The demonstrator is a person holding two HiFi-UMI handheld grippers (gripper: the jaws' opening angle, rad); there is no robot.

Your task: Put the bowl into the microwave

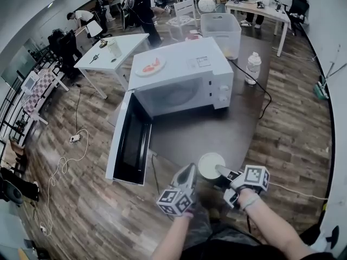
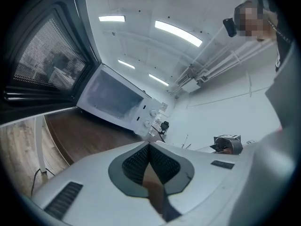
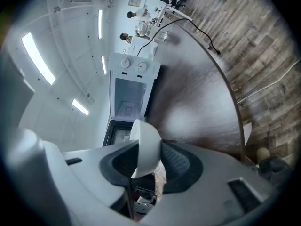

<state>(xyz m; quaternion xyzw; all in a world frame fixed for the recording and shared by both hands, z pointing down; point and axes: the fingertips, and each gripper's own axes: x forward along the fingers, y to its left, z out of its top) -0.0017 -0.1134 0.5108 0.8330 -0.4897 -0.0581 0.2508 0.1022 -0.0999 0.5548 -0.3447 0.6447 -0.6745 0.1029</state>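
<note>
Currently the right gripper (image 1: 219,170) clamps its jaws on the bowl (image 1: 209,163) rim; the left gripper (image 1: 186,173) has jaws closed, empty. Carry the bowl level into the open microwave (image 1: 184,72).

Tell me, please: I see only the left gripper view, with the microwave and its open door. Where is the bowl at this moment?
Observer: The right tongs are shut on the rim of the white bowl, over the near edge of the dark table. I cannot tell if it is lifted.
Operator: Is anything on top of the microwave?
Observer: Yes. A plate with something red on it lies on the roof of the microwave, on the side near the open door.
</note>
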